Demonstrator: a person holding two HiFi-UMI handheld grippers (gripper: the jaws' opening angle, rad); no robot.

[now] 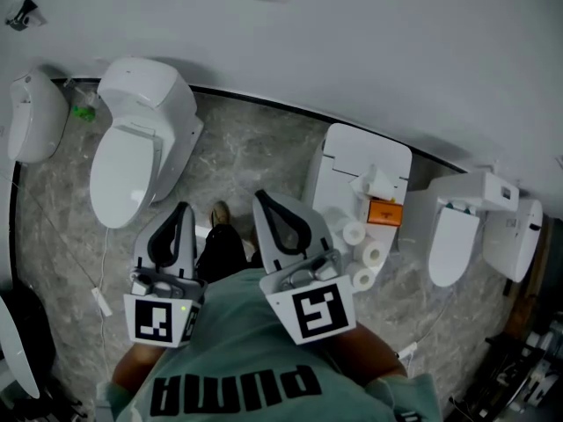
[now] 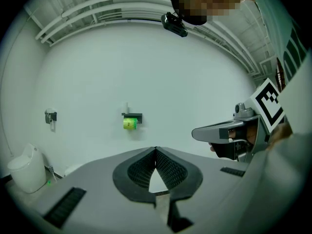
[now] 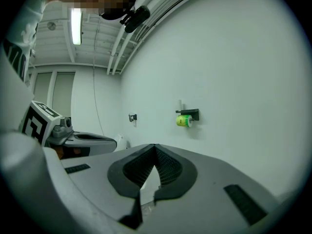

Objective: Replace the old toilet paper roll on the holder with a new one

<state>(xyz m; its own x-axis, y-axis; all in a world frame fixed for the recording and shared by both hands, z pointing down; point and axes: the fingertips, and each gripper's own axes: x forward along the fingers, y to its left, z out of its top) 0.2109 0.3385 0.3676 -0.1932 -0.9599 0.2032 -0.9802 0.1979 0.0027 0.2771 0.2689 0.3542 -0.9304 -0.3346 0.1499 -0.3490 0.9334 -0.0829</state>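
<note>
Left hand-held gripper (image 2: 156,150) and right hand-held gripper (image 3: 155,147) both closed, empty. Old green roll (image 2: 129,124) on wall holder (image 2: 132,115), ahead, well apart, axis level along the wall. Left looks nearer.

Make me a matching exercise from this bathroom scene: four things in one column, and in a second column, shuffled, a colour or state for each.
Column one:
A. roll on the wall holder
B. spare rolls
C. small box
D. left claw

Column two:
1. orange
2. shut, nothing in it
3. yellow-green
4. white

Right pairs: A-3, B-4, C-1, D-2.
</note>
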